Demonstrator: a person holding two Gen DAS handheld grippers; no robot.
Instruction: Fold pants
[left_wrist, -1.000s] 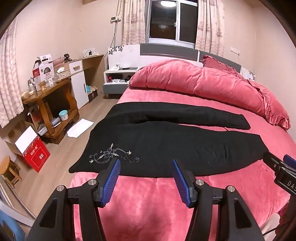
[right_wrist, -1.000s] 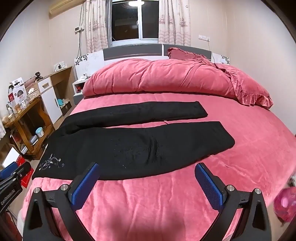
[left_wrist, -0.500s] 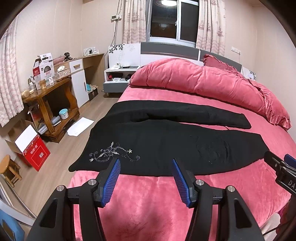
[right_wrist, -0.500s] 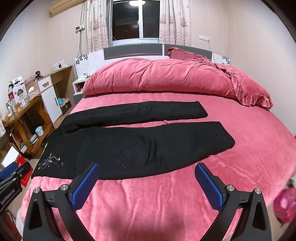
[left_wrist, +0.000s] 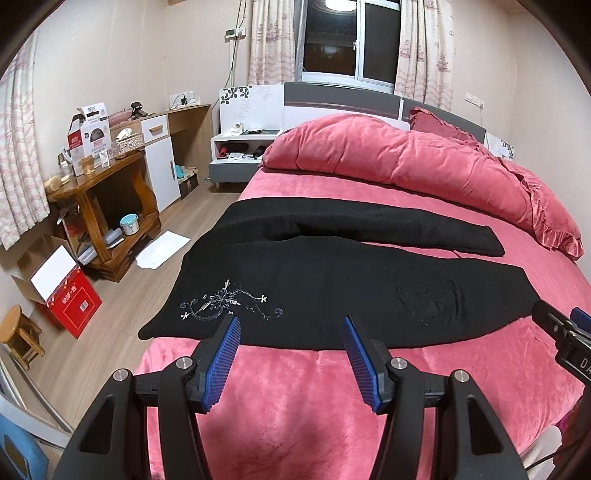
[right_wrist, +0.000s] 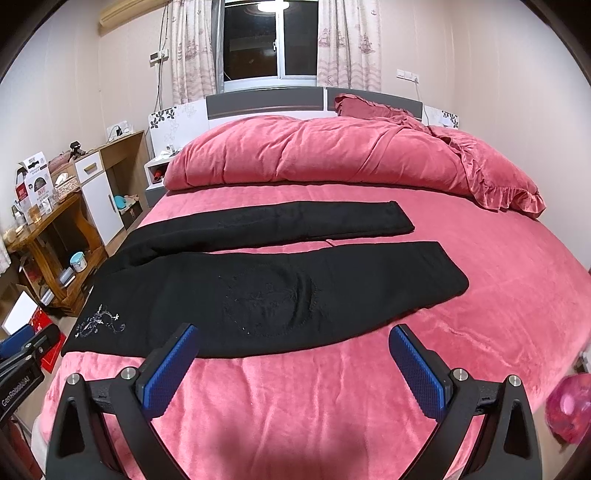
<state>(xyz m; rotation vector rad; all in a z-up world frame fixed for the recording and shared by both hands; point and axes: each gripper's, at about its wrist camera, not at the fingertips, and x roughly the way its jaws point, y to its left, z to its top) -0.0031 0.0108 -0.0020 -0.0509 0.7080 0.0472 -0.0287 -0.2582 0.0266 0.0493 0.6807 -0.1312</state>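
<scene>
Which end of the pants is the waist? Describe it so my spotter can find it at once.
Start at the pink bed; black pants lie flat across it. Follow them towards the wooden desk side, where both legs join. That wide end carries silver floral embroidery near its edge; the two cuffs are plain.

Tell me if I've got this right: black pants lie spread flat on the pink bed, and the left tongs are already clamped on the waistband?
Not quite. The left tongs are open and hold nothing, as the left wrist view shows. The black pants do lie spread flat on the pink bed.
</scene>
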